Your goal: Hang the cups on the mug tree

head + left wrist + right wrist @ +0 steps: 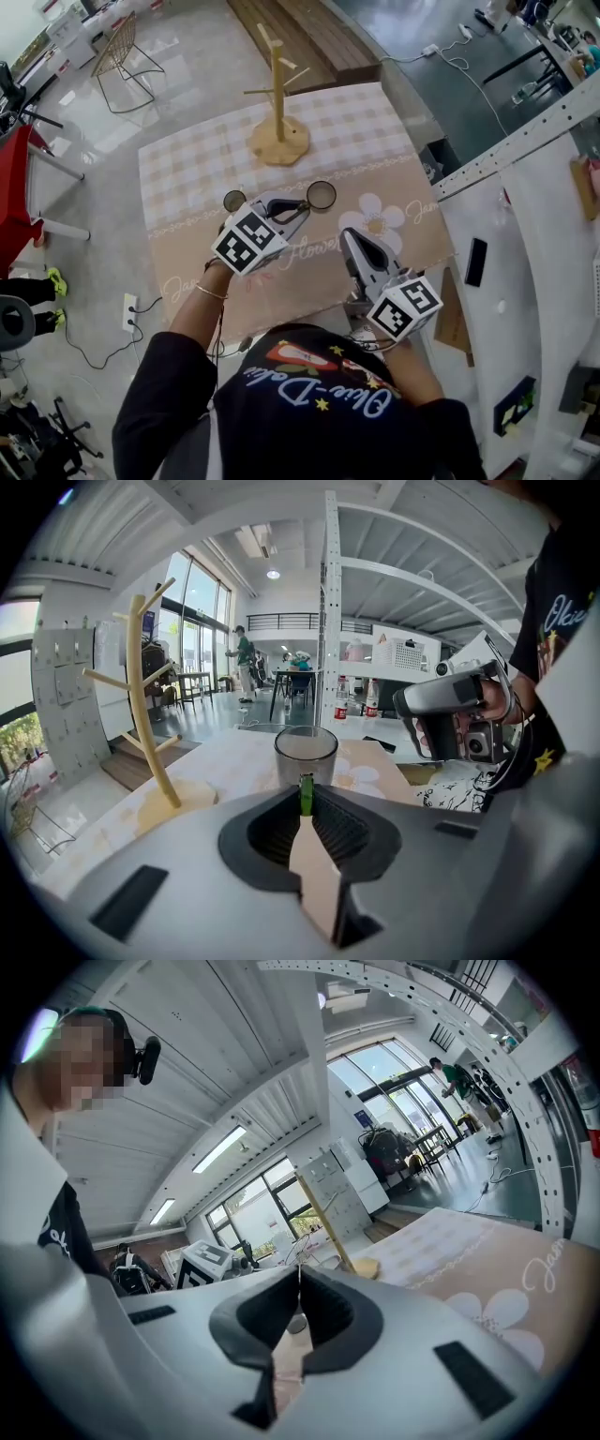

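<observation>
The wooden mug tree (277,89) stands bare at the far middle of the tablecloth (187,169); it also shows as the mug tree (150,714) in the left gripper view. A grey see-through cup (322,194) sits upright on the cloth. My left gripper (302,206) is shut at its near side, pinching a thin green piece (306,797) that seems to be the cup's (306,752) handle. A second, smaller dark cup (234,200) rests left of that gripper. My right gripper (346,234) hovers near the front edge, shut and empty, tilted up toward the mug tree (323,1227).
A white perforated shelf frame (525,131) runs along the table's right side, with a black phone (476,261) on the shelf board. A wire rack (127,52) stands on the floor at the far left. The right gripper (450,714) shows in the left gripper view.
</observation>
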The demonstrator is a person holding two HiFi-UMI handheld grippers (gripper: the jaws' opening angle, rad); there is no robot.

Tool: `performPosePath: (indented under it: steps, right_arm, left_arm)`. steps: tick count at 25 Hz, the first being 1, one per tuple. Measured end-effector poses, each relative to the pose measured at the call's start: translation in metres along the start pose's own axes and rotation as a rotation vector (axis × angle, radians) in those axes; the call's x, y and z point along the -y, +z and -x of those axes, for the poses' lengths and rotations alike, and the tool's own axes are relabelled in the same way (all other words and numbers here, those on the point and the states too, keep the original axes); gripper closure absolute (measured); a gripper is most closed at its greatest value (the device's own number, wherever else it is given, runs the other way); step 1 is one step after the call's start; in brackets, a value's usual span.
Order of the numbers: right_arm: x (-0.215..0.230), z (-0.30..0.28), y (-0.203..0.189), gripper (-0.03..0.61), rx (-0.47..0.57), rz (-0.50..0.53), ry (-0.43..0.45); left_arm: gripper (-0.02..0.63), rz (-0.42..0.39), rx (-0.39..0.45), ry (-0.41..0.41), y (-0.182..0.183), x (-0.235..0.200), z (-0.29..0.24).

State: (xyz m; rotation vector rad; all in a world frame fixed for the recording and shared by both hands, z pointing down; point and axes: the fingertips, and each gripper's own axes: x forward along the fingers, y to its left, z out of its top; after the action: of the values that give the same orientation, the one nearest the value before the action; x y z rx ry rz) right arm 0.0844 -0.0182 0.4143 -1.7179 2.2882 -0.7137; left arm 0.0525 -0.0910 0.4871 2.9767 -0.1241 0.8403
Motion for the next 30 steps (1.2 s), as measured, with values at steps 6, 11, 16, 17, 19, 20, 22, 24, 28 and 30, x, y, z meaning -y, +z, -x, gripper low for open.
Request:
performPosePath:
  steps: [6, 11, 16, 17, 19, 20, 22, 24, 28, 30]
  right_arm:
    - [-0.009, 0.004, 0.001, 0.568, 0.017, 0.012, -0.012]
    - [-0.016, 0.010, 0.002, 0.568, 0.037, 0.023, -0.029]
    - [-0.022, 0.015, -0.002, 0.568, 0.050, 0.020, -0.049]
    - [-0.023, 0.015, -0.003, 0.568, 0.050, 0.021, -0.053]
    - [-0.025, 0.018, -0.004, 0.568, 0.054, 0.023, -0.065]
    - [-0.025, 0.020, -0.003, 0.568, 0.057, 0.024, -0.072]
    - [-0.025, 0.023, -0.001, 0.568, 0.060, 0.032, -0.081]
    - [-0.025, 0.025, 0.001, 0.568, 0.060, 0.043, -0.079]
    - [-0.017, 0.026, 0.006, 0.568, 0.053, 0.051, -0.063]
    - [-0.010, 0.026, 0.011, 0.568, 0.059, 0.040, -0.059]
  left_arm:
    - [0.568, -0.005, 0.009, -0.003, 0.002, 0.005, 0.009]
    - [0.568, -0.004, 0.015, -0.011, 0.005, 0.010, 0.014]
    - [0.568, 0.006, 0.033, -0.036, 0.008, 0.017, 0.020]
    - [0.568, 0.009, 0.035, -0.039, 0.008, 0.018, 0.021]
    - [0.568, 0.009, 0.039, -0.043, 0.008, 0.018, 0.023]
    - [0.568, 0.007, 0.041, -0.046, 0.008, 0.019, 0.024]
    - [0.568, 0.003, 0.043, -0.049, 0.010, 0.021, 0.024]
    - [0.568, 0.002, 0.046, -0.047, 0.011, 0.022, 0.024]
    - [0.568, 0.019, 0.058, -0.013, 0.018, 0.021, 0.025]
    - [0.568, 0.036, 0.067, 0.005, 0.022, 0.020, 0.024]
